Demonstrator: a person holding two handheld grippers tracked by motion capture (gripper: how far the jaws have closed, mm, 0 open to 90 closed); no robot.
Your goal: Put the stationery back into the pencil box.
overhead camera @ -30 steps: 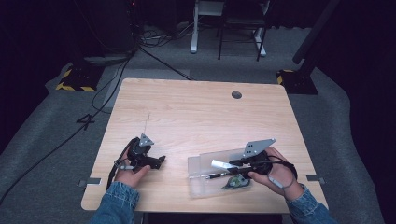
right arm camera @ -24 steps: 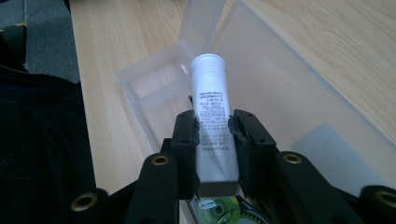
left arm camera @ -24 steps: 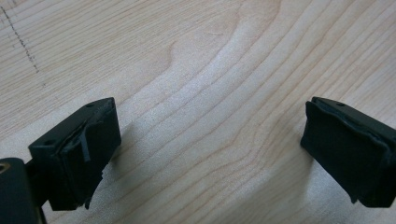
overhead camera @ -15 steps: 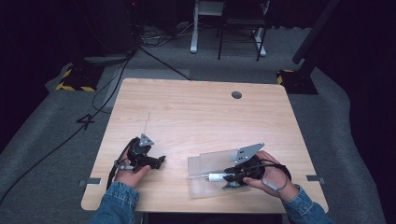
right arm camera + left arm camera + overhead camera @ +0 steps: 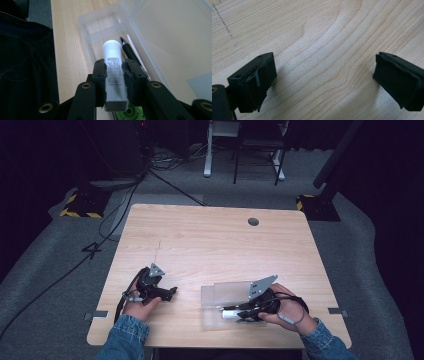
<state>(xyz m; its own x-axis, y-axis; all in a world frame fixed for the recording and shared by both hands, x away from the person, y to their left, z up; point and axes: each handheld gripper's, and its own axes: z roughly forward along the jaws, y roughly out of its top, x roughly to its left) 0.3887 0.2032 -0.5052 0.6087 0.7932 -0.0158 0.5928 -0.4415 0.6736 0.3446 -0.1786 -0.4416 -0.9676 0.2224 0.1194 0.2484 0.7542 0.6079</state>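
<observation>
White tube (image 5: pixel 113 72): lying lengthwise between the jaws of the right gripper (image 5: pixel 114 68), its rounded cap pointing away from the camera and into the clear box (image 5: pixel 160 32); small printed text is running along its side.
Tube in the high view (image 5: pixel 231 313): showing as a short white bar at the near edge of the clear box, close to the table's front edge.
Right gripper (image 5: pixel 243 312): pressing both black pads against the tube's sides, jaws standing nearly closed with the tube filling the gap; the person's right hand (image 5: pixel 285 310) is wrapping around its body.
Clear box: sitting open on the wooden table (image 5: pixel 215 245), right of centre and near the front; its see-through lid is lying flat on the side away from the person.
Black pen (image 5: pixel 130 53): lying inside the box just beside the tube, on the lid side, roughly parallel to it.
Green round item (image 5: pixel 128 112): peeking out under the tube's flat end; too hidden to tell what it is.
Left gripper (image 5: pixel 322 82): resting over bare wood with its jaws standing wide apart and gripping nothing.
Left gripper in the high view (image 5: pixel 167 293): sitting well apart from the box, at the front left of the table, in the person's left hand (image 5: pixel 137 300).
Sleeves: blue denim is covering both forearms at the bottom edge.
</observation>
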